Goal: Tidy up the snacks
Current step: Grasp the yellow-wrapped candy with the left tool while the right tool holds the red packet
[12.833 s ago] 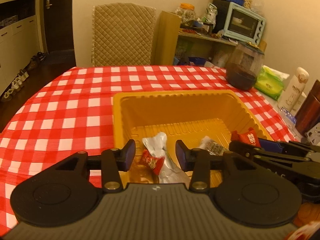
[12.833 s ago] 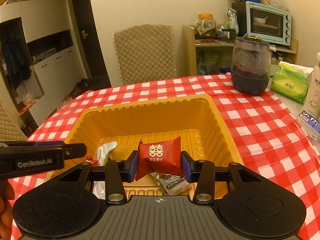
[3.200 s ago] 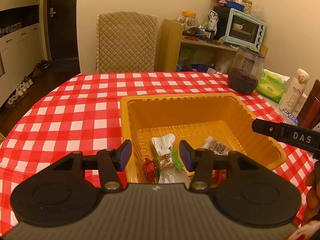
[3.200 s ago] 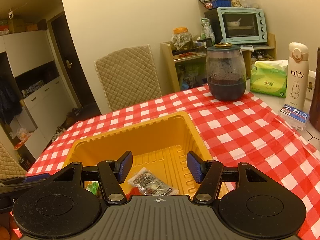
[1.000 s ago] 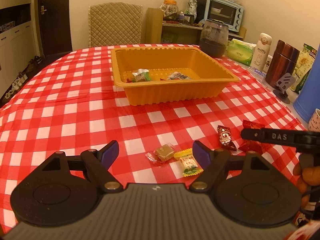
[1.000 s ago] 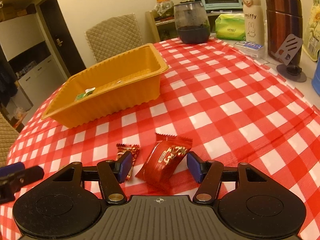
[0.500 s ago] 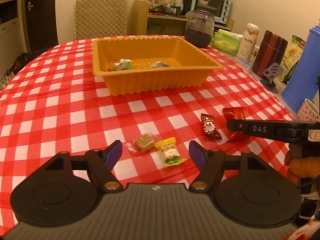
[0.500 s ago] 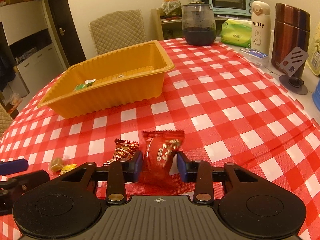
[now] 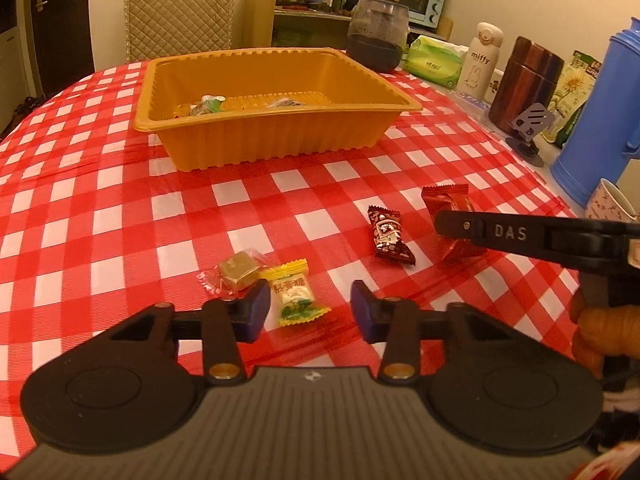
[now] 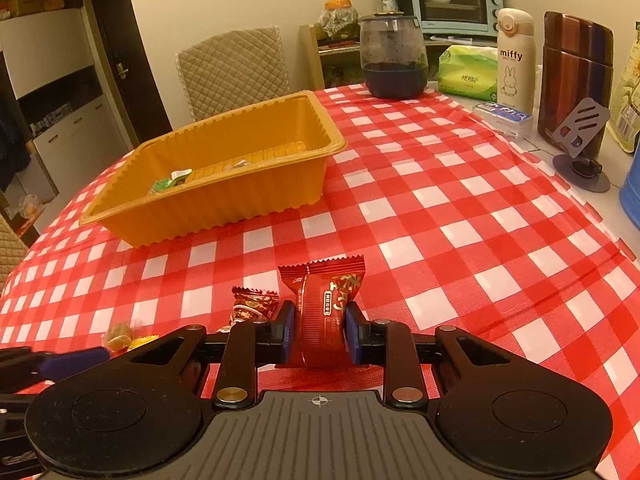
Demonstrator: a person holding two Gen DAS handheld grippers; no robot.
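Right gripper (image 10: 319,334) is clamping the red pack (image 10: 324,304) near the tabletop's (image 9: 100,200) near edge while left gripper (image 9: 306,308), closing, is straddling the yellow candy (image 9: 294,298) untouched, and may snag the brown candy (image 9: 238,274) touching it.

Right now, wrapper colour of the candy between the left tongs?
Yellow with green, candy; left wrist view shows it best.

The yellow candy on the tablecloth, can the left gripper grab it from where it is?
Probably yes. The yellow candy lies between the left gripper fingers, whose jaws are closing and not yet pressing it. Nothing covers it; the brown cube candy sits close beside the left finger.
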